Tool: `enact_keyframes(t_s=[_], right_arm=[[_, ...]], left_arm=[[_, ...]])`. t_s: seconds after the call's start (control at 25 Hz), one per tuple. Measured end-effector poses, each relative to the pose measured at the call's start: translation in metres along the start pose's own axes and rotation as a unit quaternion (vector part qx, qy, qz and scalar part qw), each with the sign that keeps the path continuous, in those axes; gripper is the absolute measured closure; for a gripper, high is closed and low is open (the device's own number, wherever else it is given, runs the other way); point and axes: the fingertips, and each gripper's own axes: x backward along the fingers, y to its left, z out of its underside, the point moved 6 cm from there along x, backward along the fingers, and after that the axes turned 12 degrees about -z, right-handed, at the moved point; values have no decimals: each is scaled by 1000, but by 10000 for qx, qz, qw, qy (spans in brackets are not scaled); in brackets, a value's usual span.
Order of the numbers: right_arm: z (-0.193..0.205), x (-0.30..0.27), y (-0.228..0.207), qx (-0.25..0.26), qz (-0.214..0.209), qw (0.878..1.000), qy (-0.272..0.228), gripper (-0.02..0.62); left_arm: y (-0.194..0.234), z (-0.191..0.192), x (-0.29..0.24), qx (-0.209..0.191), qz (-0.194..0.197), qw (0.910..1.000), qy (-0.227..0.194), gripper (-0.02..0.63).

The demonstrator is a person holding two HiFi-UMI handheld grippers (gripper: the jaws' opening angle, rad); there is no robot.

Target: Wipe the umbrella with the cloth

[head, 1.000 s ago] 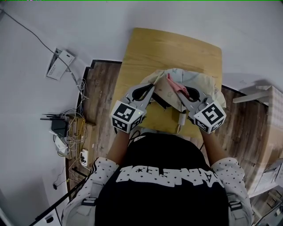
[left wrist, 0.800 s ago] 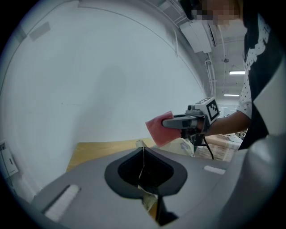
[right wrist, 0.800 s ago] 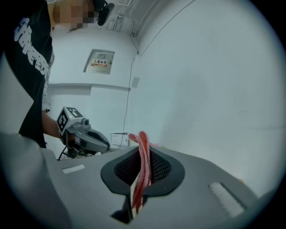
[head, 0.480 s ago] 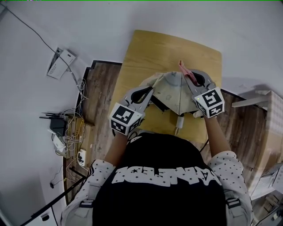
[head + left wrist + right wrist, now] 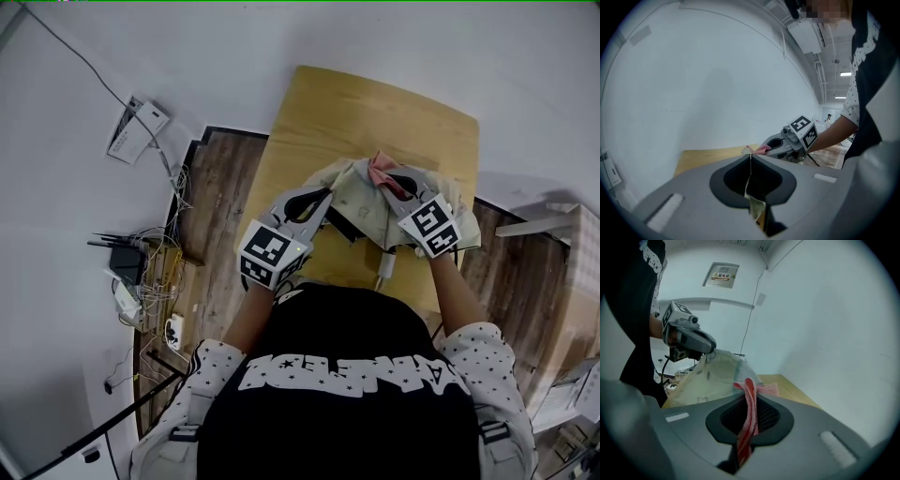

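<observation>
Changed: right gripper (image 5: pixel 386 185), clenching 1 pink cloth (image 5: pixel 379 169), now sits lower, on 1 umbrella (image 5: pixel 349 192). Left gripper (image 5: pixel 322 199) pinches umbrella's edge. 2 grippers.

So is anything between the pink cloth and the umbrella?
Nothing visible. The pink woven cloth, pinched in the right gripper, sits against the pale beige fabric umbrella; the left gripper clamps its edge, off to one side.

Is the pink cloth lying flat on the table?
No, the pink cloth is pinched between the right gripper's jaws, up beside the umbrella.
</observation>
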Motion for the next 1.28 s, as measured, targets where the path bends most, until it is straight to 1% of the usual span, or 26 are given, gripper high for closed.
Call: enact_keyframes(t_s=[0.12, 0.4, 0.72, 1.28], right_arm=[[2, 0, 5, -106, -53, 9999, -55, 575], [6, 3, 23, -252, -132, 9995, -111, 575], [14, 10, 47, -393, -196, 9989, -143, 575], [26, 12, 94, -659, -493, 9964, -201, 575]], left_arm=[[2, 0, 0, -37, -5, 10000, 3, 597], [3, 2, 0, 45, 25, 10000, 11, 597], [-1, -3, -3, 38, 165, 9998, -76, 597], [3, -3, -5, 54, 184, 9998, -70, 597]])
